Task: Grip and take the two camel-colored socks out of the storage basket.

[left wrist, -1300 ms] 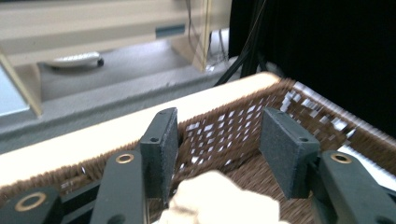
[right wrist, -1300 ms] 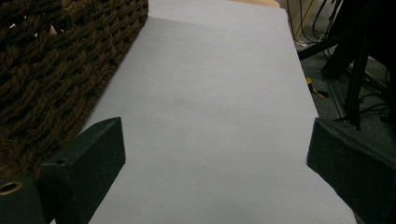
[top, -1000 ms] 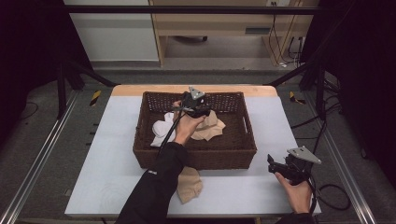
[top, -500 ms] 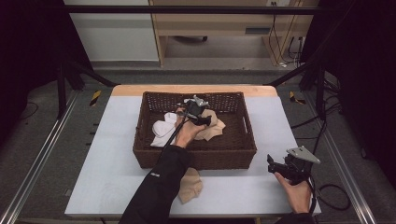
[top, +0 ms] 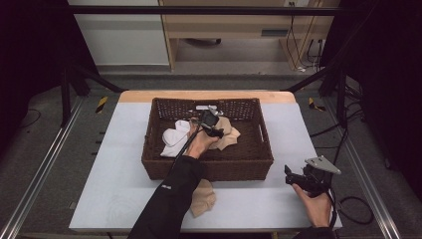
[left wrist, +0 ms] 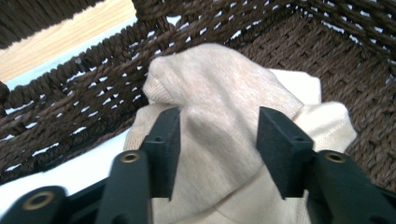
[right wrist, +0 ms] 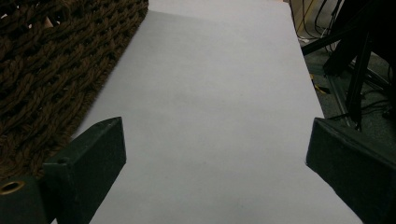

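Note:
A brown wicker basket (top: 209,167) stands in the middle of the grey table (top: 119,149). Inside it lie a beige sock (top: 228,134) and a white sock (top: 174,139). My left gripper (top: 215,128) reaches into the basket and is open. In the left gripper view its jaws (left wrist: 217,126) straddle a raised fold of the beige sock (left wrist: 219,84), with a gap on each side. My right gripper (top: 291,175) is held low over the table's front right, wide open with nothing in it (right wrist: 217,123).
A second beige sock (top: 203,196) lies on the table in front of the basket, partly under the left forearm. The basket's wall (right wrist: 42,70) is just left of the right gripper. Cables and frame legs stand off the table's right side.
The left gripper has come down and slightly nearer within the basket, onto the beige sock. The right gripper has stayed in place.

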Motion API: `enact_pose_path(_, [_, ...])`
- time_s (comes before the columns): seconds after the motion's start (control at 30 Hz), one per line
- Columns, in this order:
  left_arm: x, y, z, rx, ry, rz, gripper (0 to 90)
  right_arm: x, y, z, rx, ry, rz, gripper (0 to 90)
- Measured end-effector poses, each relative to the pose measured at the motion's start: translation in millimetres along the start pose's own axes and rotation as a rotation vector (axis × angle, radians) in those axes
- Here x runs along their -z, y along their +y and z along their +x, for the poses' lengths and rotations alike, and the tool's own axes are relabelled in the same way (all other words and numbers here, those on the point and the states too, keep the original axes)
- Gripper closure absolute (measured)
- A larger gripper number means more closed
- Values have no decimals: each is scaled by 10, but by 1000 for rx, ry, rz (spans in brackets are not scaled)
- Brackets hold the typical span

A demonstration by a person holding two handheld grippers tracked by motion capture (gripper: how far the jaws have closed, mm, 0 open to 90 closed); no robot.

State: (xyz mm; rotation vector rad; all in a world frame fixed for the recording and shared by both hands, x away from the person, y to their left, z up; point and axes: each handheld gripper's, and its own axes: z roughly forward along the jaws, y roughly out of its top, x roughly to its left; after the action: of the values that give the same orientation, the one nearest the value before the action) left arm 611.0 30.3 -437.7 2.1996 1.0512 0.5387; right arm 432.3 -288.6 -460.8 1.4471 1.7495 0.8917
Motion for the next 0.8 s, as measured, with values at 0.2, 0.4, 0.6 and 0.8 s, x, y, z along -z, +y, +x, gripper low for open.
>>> enact_pose_path(0.2, [4, -10, 14, 27, -18, 39, 663, 4, 2, 2, -8, 4, 2, 52])
enact_pose_path(0.4, [33, -5, 30, 57, -43, 71, 823, 6, 1, -2, -8, 0, -1, 52])
enact_pose_path(0.6, [98, 26, 29, 64, -47, 48, 854, 5, 0, -3, -10, -1, 1, 52])
enact_pose_path(0.8, [249, 84, 55, 76, -57, -49, 858, 4, -1, -7, -8, -1, 1, 52])
